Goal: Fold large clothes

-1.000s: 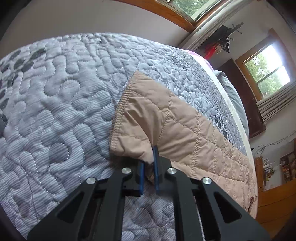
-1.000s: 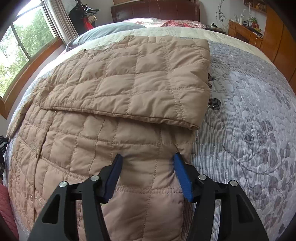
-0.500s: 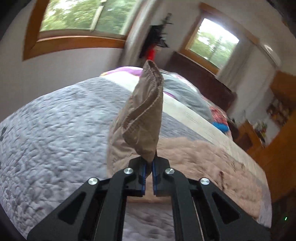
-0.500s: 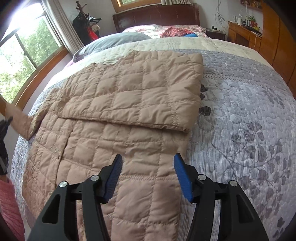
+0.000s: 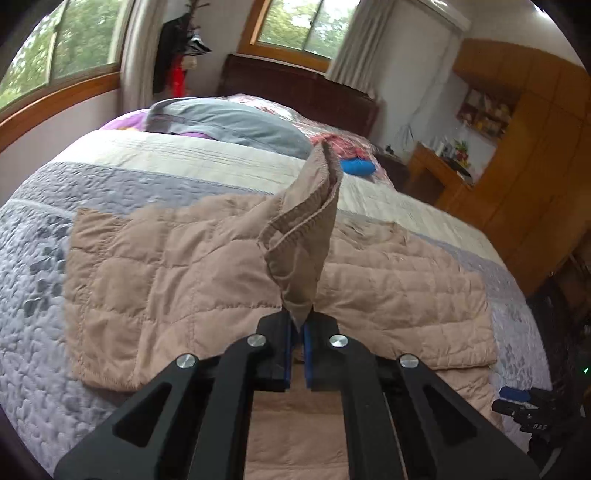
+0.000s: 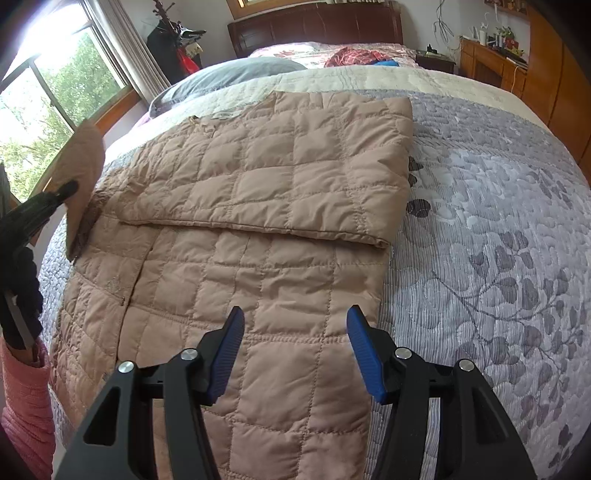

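Note:
A tan quilted jacket (image 6: 258,206) lies spread on the bed, with one sleeve folded across its upper body. My left gripper (image 5: 298,325) is shut on the cuff of the other sleeve (image 5: 306,236) and holds it raised above the jacket (image 5: 155,273). That lifted sleeve (image 6: 83,173) and the left gripper show at the left edge of the right wrist view. My right gripper (image 6: 295,347) is open and empty, hovering over the jacket's lower hem area near its right edge.
The bed has a grey floral quilt (image 6: 480,229). A grey pillow (image 5: 229,122) and red and blue clothes (image 6: 362,55) lie by the dark headboard (image 6: 314,26). Windows are on the left, wooden cabinets (image 5: 535,155) on the right.
My left gripper lifted the sleeve cuff off the quilt and swung it up and over the jacket body. My right gripper drew back slightly and stayed open.

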